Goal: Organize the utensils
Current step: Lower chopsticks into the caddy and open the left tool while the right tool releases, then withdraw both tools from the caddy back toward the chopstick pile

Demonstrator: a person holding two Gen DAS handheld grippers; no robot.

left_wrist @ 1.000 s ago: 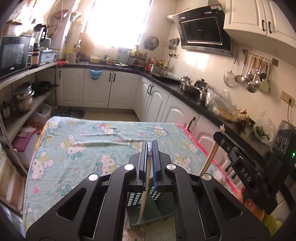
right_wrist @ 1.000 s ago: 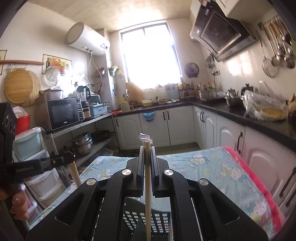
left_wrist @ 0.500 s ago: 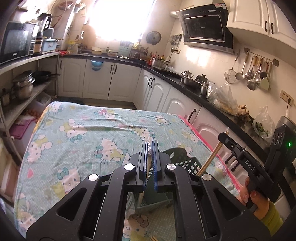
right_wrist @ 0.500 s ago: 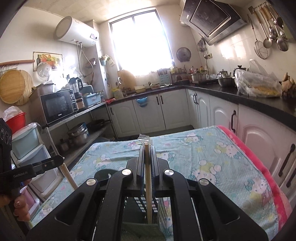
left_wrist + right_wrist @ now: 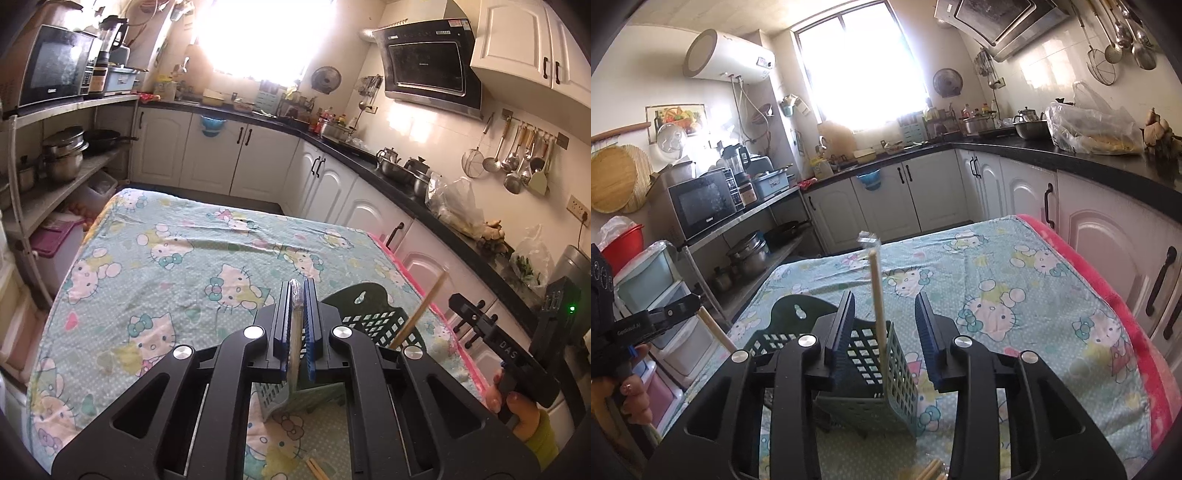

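right wrist view: right gripper [image 5: 884, 317] jaws opening around a loose chopstick [image 5: 877, 295], its lower end hidden in the basket [image 5: 871, 354]; left gripper [image 5: 297, 295] stays clamped on another wrapped chopstick [image 5: 295, 325].

Home kitchen: range hood [image 5: 428, 66], hanging ladles [image 5: 517, 162]

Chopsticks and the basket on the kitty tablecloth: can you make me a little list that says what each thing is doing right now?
left gripper: shut on a wrapped chopstick, above the basket
right gripper: jaws opening, pads not touching its stick
right chopstick: stands between the open jaws, lower end down in the basket
basket: dark green plastic, grid walls, stands on the cloth
tablecloth: pale green with cartoon cats
loose chopsticks: lie on the cloth near the basket
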